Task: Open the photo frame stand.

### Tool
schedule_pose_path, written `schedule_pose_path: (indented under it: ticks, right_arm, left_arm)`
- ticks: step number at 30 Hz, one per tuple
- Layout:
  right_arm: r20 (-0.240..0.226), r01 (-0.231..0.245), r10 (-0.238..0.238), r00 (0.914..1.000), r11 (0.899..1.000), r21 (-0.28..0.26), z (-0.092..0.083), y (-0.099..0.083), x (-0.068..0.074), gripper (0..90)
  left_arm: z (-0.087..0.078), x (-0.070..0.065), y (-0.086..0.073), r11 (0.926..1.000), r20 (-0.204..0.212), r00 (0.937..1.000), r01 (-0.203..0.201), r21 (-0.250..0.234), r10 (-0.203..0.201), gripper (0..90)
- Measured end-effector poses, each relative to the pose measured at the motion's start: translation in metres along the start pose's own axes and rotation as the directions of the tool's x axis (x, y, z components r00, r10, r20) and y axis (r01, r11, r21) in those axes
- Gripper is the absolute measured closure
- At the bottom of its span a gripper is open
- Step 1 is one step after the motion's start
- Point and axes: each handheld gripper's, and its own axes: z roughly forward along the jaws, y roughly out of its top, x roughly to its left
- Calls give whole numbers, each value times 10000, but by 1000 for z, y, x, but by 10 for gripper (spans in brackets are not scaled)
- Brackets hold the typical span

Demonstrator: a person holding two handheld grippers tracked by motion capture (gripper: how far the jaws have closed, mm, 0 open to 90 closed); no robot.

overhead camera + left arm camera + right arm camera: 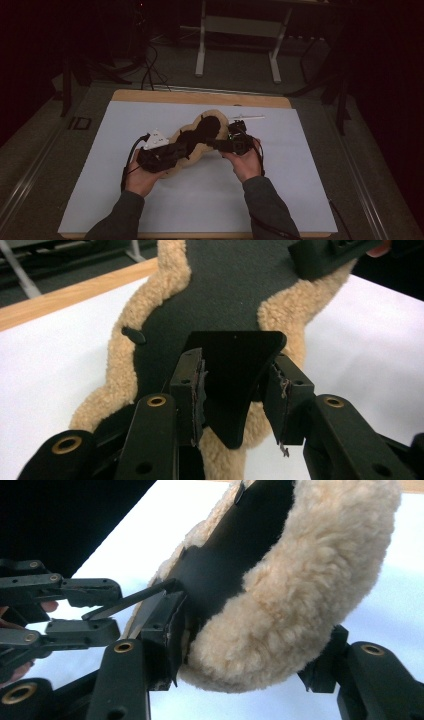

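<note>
Fleece pad [200,137] on sheet [280,165], between grippers

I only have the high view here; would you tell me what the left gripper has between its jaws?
Observer: A black flap of the fleece-edged pad lies between them. The left gripper stands open, with a gap at one side.
Operator: Thank you. And the right gripper?
Observer: The right gripper has its jaws either side of the pad's thick fleece rim and seems to clamp it.
Operator: Is anything on the pad's black face?
Observer: A small black tab sits at its edge, by the fleece.
</note>
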Motion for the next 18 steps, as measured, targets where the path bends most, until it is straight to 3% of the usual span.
schedule_pose_path:
  ticks: [6, 13, 15, 18]
  right_arm:
    - [17, 349, -349, 9994, 9993, 93, 0, 4, 3, 444]
    - [-66, 893, -892, 9960, 9958, 178, -1, 6, 7, 451]
    - [-114, 1194, -1192, 9928, 9926, 226, -3, 7, 9, 454]
    - [-158, 1501, -1497, 9886, 9882, 292, -4, 9, 11, 457]
  left_arm:
    - [-9, 7, -3, 9996, 270, 9996, -67, 291, 59, 607]
    - [-17, 7, -5, 9967, 327, 9980, -553, 591, 535, 584]
    - [-20, 8, -7, 9946, 438, 9964, -762, 701, 732, 580]
    - [-24, 10, -10, 9947, 548, 9960, -744, 712, 706, 568]
